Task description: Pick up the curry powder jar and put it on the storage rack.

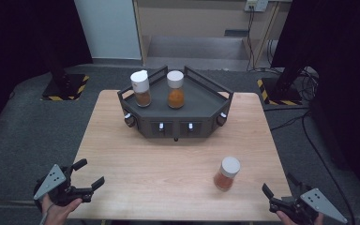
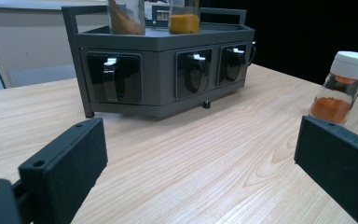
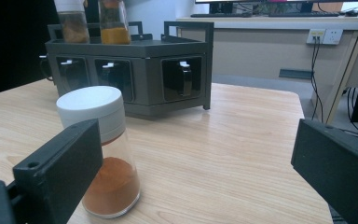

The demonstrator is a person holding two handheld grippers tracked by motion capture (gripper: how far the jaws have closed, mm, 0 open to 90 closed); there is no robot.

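Observation:
A dark grey spice rack stands at the back middle of the wooden table, small handled compartments along its front. Two white-capped jars stand on its top: brown powder and orange powder. A third jar of red-orange powder stands upright on the table at the front right. My left gripper is open at the front left edge, holding nothing. My right gripper is open at the front right corner, its left jaw just in front of the third jar, apart from it.
Two black stands on yellow-striped bases sit on the floor beyond the table's far corners. Cables trail on the floor at right. A counter with a wall socket lies behind. Bare table stretches between rack and grippers.

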